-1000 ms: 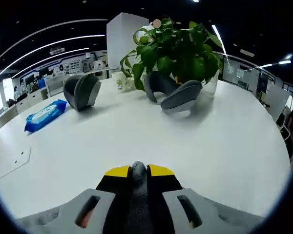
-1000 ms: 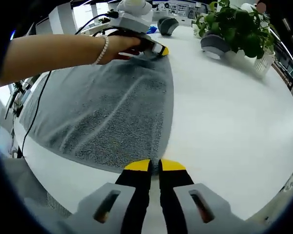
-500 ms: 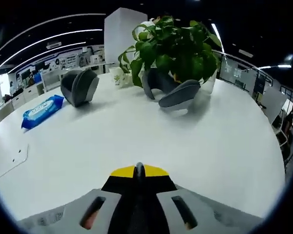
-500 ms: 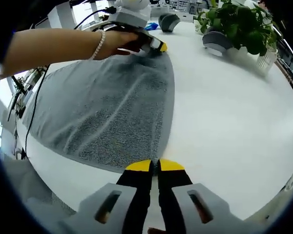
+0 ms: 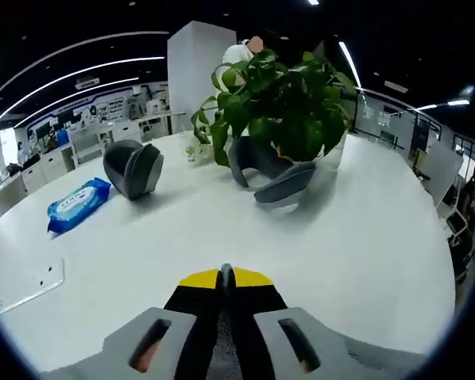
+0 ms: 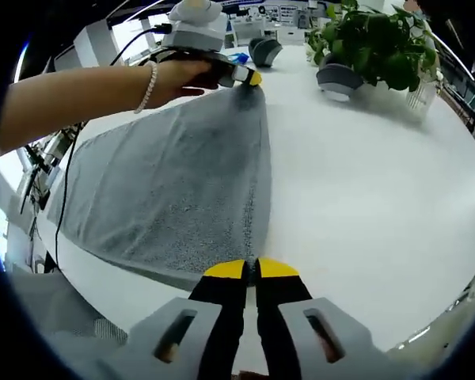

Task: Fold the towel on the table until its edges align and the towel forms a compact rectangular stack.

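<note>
Since 1 s ago the grey towel point(image 6: 174, 182) has pulled taut and lifted btwn your two grippers, its edge now a straight line from the right gripper point(image 6: 249, 271) ahead to the left gripper point(image 6: 239, 77), w/ your hand point(image 6: 186, 74) behind it. Both jaws are clenched on towel corners; the left gripper point(image 5: 226, 277) has terry pinched in its slot. You're prob holding it stretched so the edge carries over evenly for the fold. Beyond the left tips: wet-wipes pack point(image 5: 78, 204), neck pillows point(image 5: 271, 170), potted plant point(image 5: 281, 99), on the white table point(image 6: 364, 182)
</note>
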A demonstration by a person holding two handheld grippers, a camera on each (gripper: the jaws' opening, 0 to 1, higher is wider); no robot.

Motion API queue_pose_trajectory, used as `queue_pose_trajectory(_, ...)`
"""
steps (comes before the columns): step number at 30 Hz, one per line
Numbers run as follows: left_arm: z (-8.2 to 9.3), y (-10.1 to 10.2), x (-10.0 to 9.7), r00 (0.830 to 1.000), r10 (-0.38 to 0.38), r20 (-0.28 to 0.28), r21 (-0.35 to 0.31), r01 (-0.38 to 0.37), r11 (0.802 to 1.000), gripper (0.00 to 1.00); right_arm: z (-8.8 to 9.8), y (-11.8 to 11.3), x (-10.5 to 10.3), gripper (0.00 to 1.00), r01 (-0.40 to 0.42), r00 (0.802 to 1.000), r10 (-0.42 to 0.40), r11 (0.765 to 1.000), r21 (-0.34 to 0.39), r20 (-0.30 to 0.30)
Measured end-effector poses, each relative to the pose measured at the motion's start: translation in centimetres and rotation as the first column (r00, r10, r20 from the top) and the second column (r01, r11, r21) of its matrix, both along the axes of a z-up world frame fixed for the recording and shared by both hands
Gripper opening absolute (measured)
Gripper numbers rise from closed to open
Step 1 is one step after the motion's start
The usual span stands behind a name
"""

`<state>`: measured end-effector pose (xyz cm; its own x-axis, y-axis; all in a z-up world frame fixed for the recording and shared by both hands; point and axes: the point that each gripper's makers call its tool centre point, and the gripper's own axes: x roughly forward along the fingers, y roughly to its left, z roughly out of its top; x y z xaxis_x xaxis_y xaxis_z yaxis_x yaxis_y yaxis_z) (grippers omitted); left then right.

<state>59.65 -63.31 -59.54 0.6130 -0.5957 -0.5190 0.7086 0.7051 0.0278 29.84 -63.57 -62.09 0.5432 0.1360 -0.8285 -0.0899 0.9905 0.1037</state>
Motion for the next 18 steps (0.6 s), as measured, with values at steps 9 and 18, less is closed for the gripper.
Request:
queue_pose_trajectory(9, 3.2, -0.7, -1.0, 1.000, -0.003, 0.021, -0.031, 0.004, 1.000, 0.03, 2.0, -0.9, -0.9, 0.01, -0.004, 0.999, 0.004, 1.000, -0.009, 0.034)
queue_pose_trajectory(18, 5.6, -1.2, -1.6, 0.999, -0.002, 0.042, -0.045, 0.004, 0.999, 0.03, 3.8, -1.5, -1.6, 0.01, 0.004, 0.997, -0.003, 1.000, -0.007, 0.078)
